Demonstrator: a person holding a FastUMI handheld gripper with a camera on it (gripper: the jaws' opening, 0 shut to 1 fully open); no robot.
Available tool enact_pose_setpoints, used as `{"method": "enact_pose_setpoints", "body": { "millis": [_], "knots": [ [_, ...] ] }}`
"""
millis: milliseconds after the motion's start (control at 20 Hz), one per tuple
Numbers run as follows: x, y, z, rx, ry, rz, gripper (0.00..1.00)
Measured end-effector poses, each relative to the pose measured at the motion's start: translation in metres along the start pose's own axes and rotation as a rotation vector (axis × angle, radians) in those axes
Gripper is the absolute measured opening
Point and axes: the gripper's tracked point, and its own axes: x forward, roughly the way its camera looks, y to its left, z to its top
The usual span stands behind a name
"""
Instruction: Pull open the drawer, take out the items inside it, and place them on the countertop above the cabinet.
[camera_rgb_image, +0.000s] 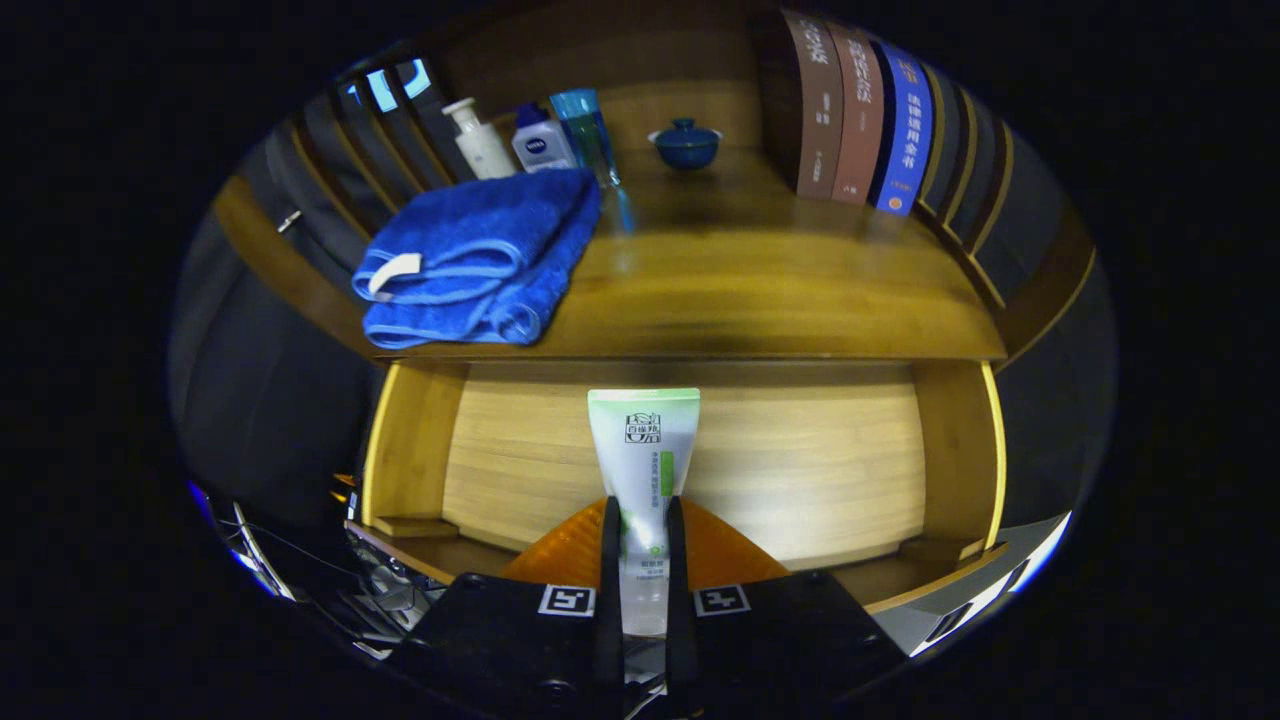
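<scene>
I have the gripper (640, 560) closed on a white and green tube (643, 470). Both fingers (609, 570) press on its lower part, one on each side, and the flat sealed end of the tube points forward, away from me. The tube is over the open drawer (690, 470), which is pulled out under the countertop (760, 290). I cannot see any other item on the pale wooden bottom of the drawer, but the fingers and the tube hide the nearest part of it.

I judge that the drawer step is done and that I am now in the step of taking out the item and bringing it up.

On the countertop there is a folded blue towel (475, 260) on the left side, some bottles (535, 140) and a blue lidded cup (686, 143) at the back, and a row of books (860, 115) on the right. The middle of the wood is free.

The next move needs a lift high enough to pass the front edge of the countertop, then a move forward to the free middle, between the towel and the books. I should set the tube down before opening, because it can slip.
</scene>
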Motion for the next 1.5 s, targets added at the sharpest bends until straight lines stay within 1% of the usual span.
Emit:
{"method": "enact_pose_setpoints", "body": {
  "millis": [200,300,450,650,750,850,950,1050,1300,1400,1500],
  "knots": [
    [0.001,-0.006,0.06,0.012,-0.018,-0.053,0.21],
    [0.01,-0.009,0.09,0.026,-0.016,-0.086,0.21],
    [0.034,-0.014,0.119,0.035,0.017,-0.116,0.21],
    [0.064,-0.01,0.142,0.064,0.052,-0.105,0.21],
    [0.074,-0.016,0.148,0.055,0.07,-0.13,0.21],
    [0.082,-0.022,0.15,0.052,0.089,-0.147,0.23],
    [0.085,-0.02,0.15,0.073,0.096,-0.137,0.27],
    [0.084,-0.021,0.151,0.101,0.091,-0.131,0.38],
    [0.081,-0.027,0.142,0.075,0.096,-0.138,1.0],
    [0.078,-0.024,0.141,0.077,0.082,-0.126,1.0],
    [0.072,-0.016,0.143,0.073,0.042,-0.084,1.0]
  ]
}}
